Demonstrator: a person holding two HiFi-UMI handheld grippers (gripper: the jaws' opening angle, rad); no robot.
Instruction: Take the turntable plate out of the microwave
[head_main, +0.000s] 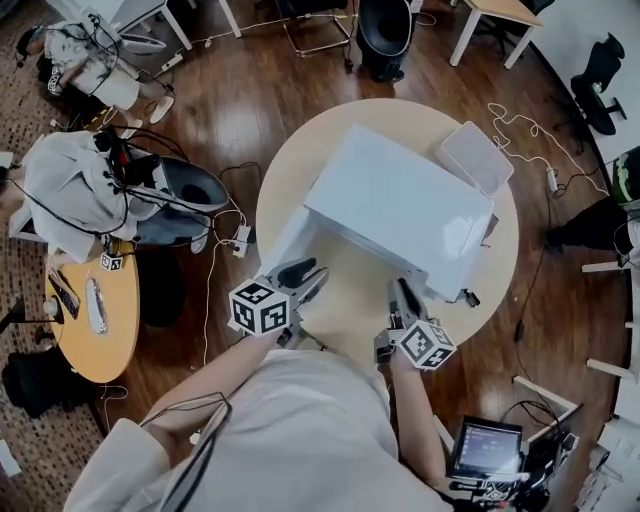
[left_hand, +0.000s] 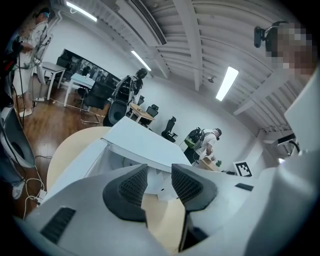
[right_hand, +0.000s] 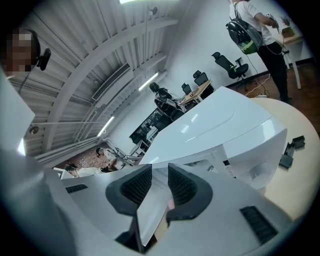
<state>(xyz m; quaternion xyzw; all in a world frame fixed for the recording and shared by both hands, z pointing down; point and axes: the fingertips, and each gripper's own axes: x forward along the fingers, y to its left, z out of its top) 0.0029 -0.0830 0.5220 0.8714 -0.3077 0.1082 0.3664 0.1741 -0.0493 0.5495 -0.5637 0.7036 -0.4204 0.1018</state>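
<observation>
Head view: the microwave (head_main: 400, 205) shows me only its top, and the cavity stays hidden beneath. I cannot make out the turntable plate. Left gripper view: the fingers (left_hand: 131, 186) of my left gripper (left_hand: 159, 175) cover most of the opening. My arms hide the bench's (head_main: 290, 170) near edge.

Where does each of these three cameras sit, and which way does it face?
Head view: on the person's head, facing steeply down at the microwave on the round table; arms, left gripper and right gripper show.
Left gripper view: rides the left gripper, facing along its parted jaws into the microwave's open front.
Right gripper view: rides the right gripper, facing past its parted jaws at the microwave's front.
Shared: all see microwave and table.
</observation>
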